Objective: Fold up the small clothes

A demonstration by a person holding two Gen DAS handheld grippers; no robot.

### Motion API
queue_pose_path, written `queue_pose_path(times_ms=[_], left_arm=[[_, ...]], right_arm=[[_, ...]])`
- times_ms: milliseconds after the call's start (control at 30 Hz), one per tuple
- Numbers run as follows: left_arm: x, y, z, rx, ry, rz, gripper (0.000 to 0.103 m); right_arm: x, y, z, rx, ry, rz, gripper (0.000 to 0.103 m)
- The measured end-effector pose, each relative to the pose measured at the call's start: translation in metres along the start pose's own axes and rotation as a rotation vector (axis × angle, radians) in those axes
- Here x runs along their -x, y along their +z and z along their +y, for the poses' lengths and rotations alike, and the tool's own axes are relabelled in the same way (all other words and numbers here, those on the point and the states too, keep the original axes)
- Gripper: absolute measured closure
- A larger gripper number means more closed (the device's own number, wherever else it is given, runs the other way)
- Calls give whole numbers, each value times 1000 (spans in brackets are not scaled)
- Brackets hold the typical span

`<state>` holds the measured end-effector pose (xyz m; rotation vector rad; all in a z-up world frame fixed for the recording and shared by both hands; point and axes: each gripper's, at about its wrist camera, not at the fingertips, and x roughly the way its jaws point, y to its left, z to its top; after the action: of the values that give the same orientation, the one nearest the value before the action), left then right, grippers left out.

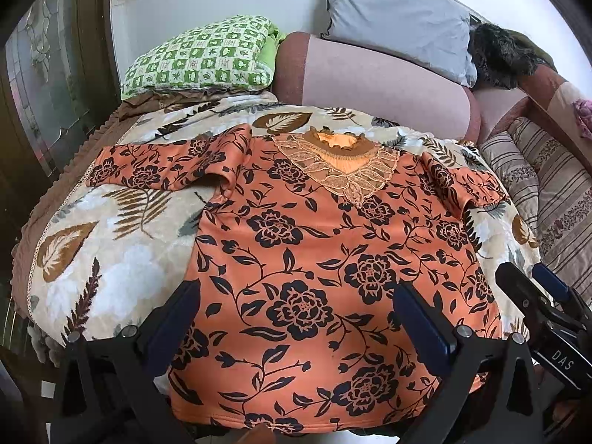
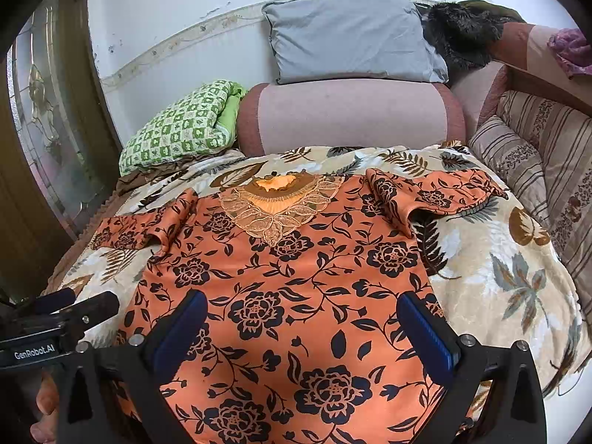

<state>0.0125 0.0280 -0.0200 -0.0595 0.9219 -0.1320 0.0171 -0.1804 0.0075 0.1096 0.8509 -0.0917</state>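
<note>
Jaws wide apart and empty on your left gripper (image 1: 296, 318) and right gripper (image 2: 301, 327) — shirt (image 1: 333, 259) lies flat ahead, collar far, hem nearest, each gripper by its own side.

A leaf-patterned blanket (image 1: 111, 259) covers the bed, with an orange floral top (image 1: 314, 259) spread flat on it.

Setting: private home, living room | Evidence: pink sofa (image 2: 351, 118) with grey cushion (image 2: 351, 37); leaf-print blanket (image 2: 499, 259) over seat; folded green checked quilt (image 2: 177, 129); glazed wooden door (image 2: 48, 111) at left.
</note>
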Motion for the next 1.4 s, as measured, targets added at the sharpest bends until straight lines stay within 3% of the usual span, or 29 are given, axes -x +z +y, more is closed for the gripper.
queue_pose_path(times_ms=[1400], left_arm=[[3,5,-1,-11,-8,-35,0]], right_arm=[[-6,0,5,15,5,24,0]])
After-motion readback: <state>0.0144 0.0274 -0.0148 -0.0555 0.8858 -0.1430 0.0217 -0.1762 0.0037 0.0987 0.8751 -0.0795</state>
